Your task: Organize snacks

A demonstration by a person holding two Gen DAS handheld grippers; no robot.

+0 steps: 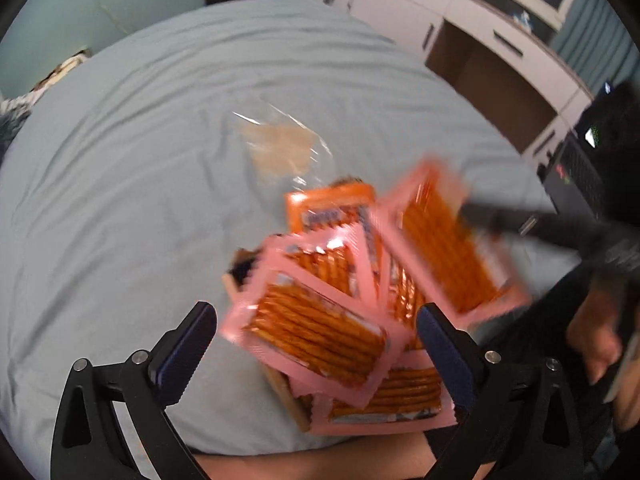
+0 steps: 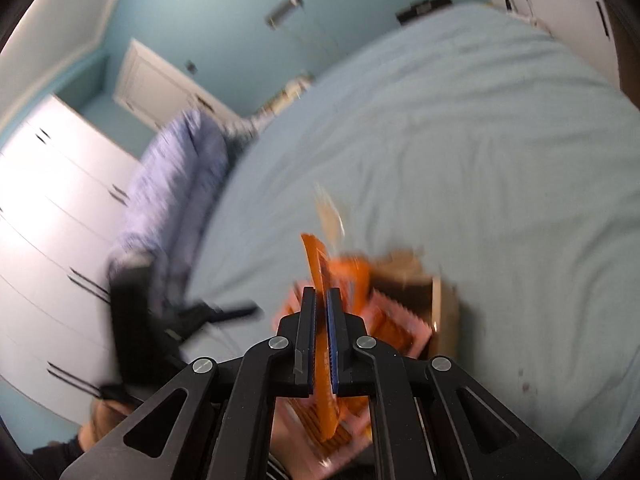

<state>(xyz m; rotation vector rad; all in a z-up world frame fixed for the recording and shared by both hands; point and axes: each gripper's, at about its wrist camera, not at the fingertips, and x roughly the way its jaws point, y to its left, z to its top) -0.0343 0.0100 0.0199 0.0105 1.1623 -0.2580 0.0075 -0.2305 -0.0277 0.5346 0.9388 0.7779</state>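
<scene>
The left claw (image 1: 316, 332) is hanging wide apart over a pile of pink snack packs (image 1: 320, 332) (pretzel sticks inside) in a box on the blue bed (image 1: 120, 180). The right claw (image 2: 321, 300) is pinching one snack pack (image 2: 316, 264) edge-on above the pile.

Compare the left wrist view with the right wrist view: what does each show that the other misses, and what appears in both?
Only the left wrist view shows the open left gripper above the pink packs, the flat face of the pack held by the right gripper, and a clear wrapper lying flat on the bed.

Only the right wrist view shows the right gripper shut on that pack edge-on, a purple duvet and white drawers.

Both show the blue bed sheet and the cardboard box of pink snack packs.
</scene>
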